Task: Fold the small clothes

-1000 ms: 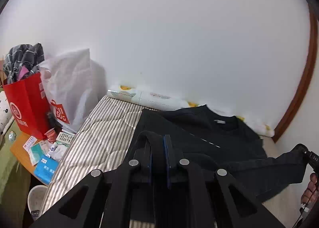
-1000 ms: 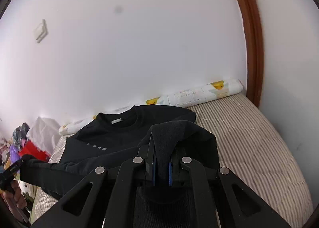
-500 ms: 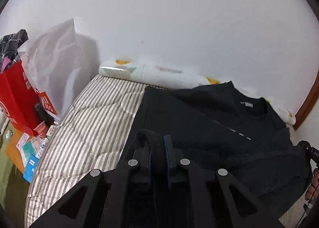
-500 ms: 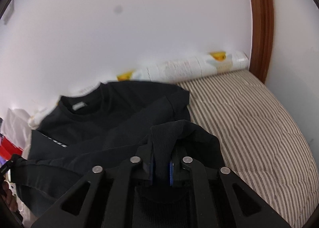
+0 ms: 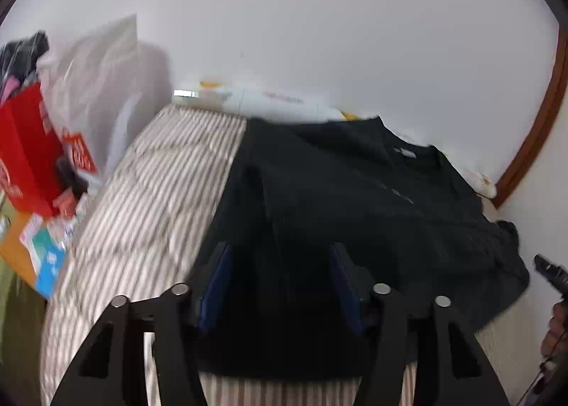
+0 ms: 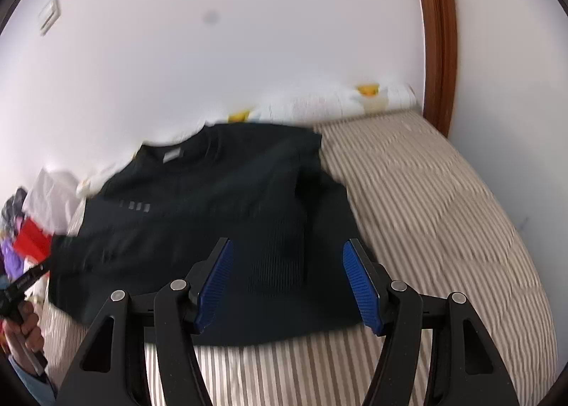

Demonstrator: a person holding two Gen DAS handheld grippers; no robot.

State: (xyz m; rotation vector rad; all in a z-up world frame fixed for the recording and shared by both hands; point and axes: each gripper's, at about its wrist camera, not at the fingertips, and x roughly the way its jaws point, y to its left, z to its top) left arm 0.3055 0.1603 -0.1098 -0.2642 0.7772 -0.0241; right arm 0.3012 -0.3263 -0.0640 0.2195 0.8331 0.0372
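Both grippers angle down over a black sweatshirt (image 6: 220,214) on the striped bed (image 6: 443,200); left gripper (image 5: 280,281) and right gripper (image 6: 287,281) jaws opening, pads clear of the cloth between them.

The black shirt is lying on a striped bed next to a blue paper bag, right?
Not quite: the paper bag is red, not blue, as the left wrist view shows. The black shirt does lie on the striped bed.

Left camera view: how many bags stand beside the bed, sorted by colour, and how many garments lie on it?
Red bag: 1
White bag: 1
Black top: 1, lying on the striped bed
Total: 3
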